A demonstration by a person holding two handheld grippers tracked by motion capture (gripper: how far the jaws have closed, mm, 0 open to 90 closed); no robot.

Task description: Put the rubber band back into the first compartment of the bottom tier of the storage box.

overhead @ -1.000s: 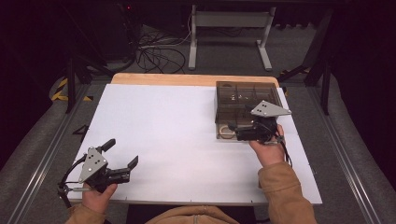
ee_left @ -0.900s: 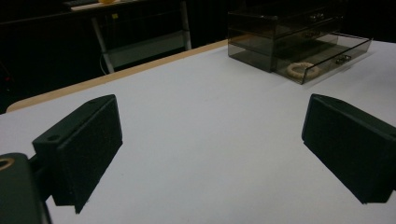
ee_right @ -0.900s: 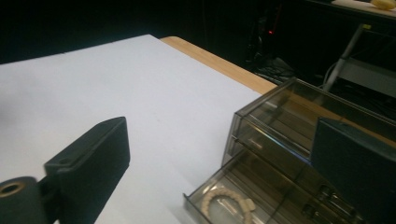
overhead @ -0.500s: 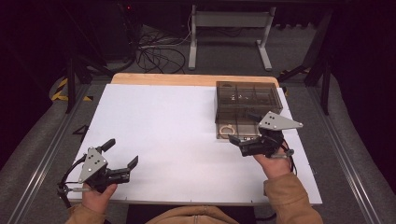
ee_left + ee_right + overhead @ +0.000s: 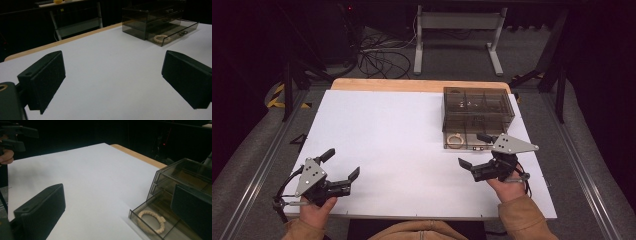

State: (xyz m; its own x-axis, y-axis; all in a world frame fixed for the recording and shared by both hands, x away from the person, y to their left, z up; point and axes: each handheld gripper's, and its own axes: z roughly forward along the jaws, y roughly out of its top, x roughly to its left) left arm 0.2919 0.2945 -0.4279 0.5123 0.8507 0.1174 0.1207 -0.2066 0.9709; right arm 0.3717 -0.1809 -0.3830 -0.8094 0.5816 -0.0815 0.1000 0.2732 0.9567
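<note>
White table brightly lit, bkgd dark, pics slightly soft.

Lab test bench — white sheet-covered wooden table; behind it, tangled black cables and grey metal stand on dark floor.

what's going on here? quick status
A person at a white table holds a gripper in each hand. A smoky clear drawer box sits at the far right with its bottom drawer pulled out; a pale beaded bracelet lies inside. The right gripper sits just in front of the drawer, jaws wide open and empty, having just finished opening. The left gripper waits near the front left edge, open and empty.
</note>
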